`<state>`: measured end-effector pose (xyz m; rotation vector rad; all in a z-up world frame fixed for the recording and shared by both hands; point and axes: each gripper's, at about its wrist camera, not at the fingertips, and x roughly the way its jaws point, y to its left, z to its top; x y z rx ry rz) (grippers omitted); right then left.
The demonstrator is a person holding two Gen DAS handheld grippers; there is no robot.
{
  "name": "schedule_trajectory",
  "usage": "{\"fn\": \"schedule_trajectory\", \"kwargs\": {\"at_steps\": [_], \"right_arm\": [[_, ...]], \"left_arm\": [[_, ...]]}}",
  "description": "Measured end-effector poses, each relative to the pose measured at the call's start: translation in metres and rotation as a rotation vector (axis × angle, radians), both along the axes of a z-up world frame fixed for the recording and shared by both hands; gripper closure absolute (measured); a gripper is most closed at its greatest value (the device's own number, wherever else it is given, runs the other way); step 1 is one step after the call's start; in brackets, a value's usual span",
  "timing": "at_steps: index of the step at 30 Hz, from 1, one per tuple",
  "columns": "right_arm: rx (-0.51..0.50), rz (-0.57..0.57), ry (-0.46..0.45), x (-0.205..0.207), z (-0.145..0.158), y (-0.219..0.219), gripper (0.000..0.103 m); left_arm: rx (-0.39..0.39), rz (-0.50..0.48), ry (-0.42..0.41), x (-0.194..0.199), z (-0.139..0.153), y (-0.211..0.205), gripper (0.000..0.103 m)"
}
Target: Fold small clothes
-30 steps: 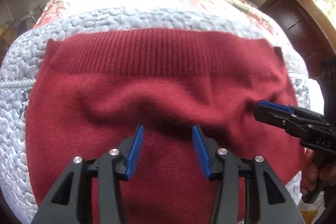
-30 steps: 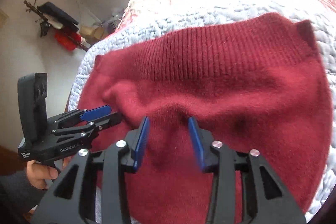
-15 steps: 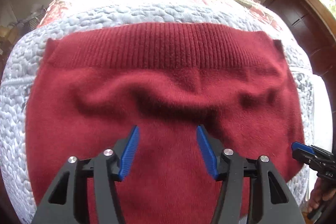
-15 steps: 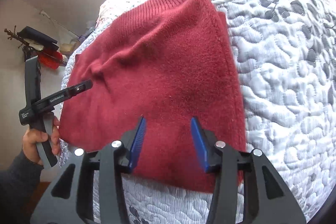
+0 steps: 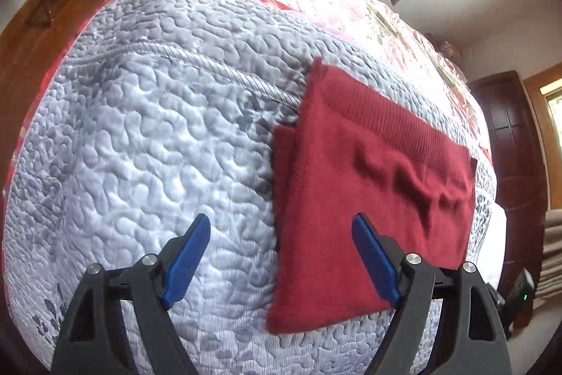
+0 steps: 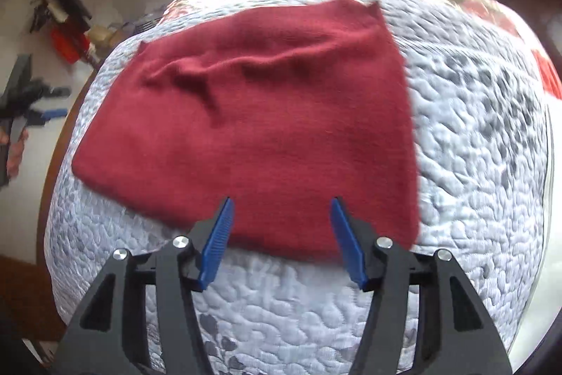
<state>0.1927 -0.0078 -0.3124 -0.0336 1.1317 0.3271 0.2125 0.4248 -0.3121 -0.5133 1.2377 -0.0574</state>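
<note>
On the quilted bed [image 6: 474, 136] the red knit garment [image 6: 267, 115] lies flat and folded, and neither of my claws touches it. My right claw [image 6: 281, 241] hangs above its near edge with the blue pads spread wide and nothing between them. My left claw [image 5: 281, 262] is just as wide and empty, off to the garment's [image 5: 358, 199] left side over bare quilt. I judge both are held clear so the fold can settle undisturbed. The piece looks like a rough rectangle — ribbed band along the far edge, soft creases across the middle, a lower layer peeking out along its left side.
</note>
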Motion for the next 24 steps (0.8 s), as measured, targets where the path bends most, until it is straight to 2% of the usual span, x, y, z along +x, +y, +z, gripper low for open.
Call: {"fn": "schedule_trajectory", "kwargs": {"at_steps": [5,7,11,12,14,16,18,19,21,22,23,24], "right_arm": [[-0.141,0.23,-0.097,-0.017,-0.007,0.109,0.039],[-0.238,0.306,-0.215,-0.024,-0.009,0.148,0.037],[-0.414,0.409,-0.444,-0.02,-0.019,0.209,0.015],[-0.444,0.413,-0.486,-0.015,-0.024,0.218,0.015],[-0.516,0.409,-0.532,-0.002,-0.034,0.232,0.014],[-0.534,0.447,-0.519,0.008,-0.047,0.249,0.014],[-0.42,0.539,-0.436,0.009,-0.053,0.25,0.018],[-0.355,0.535,-0.397,0.015,-0.05,0.244,0.024],[-0.059,0.476,-0.173,0.051,-0.044,0.216,0.044],[0.106,0.41,-0.052,0.076,-0.044,0.194,0.062],[0.231,0.324,0.028,0.101,-0.048,0.17,0.073],[0.339,0.25,0.087,0.123,-0.053,0.147,0.076]], "left_arm": [[-0.194,0.036,0.078,0.044,-0.037,0.011,0.019],[-0.22,0.009,0.105,0.055,-0.05,0.001,0.019],[-0.242,-0.049,0.149,0.075,-0.077,-0.021,0.019],[-0.245,-0.053,0.161,0.079,-0.083,-0.023,0.019],[-0.26,-0.054,0.177,0.085,-0.093,-0.025,0.019],[-0.281,-0.053,0.179,0.086,-0.099,-0.025,0.019],[-0.286,-0.055,0.18,0.085,-0.105,-0.026,0.019],[-0.285,-0.06,0.176,0.084,-0.106,-0.026,0.019],[-0.287,-0.065,0.167,0.082,-0.107,-0.026,0.019],[-0.29,-0.065,0.164,0.082,-0.108,-0.026,0.019],[-0.291,-0.067,0.161,0.082,-0.108,-0.027,0.019],[-0.294,-0.07,0.156,0.081,-0.109,-0.027,0.019]]}}
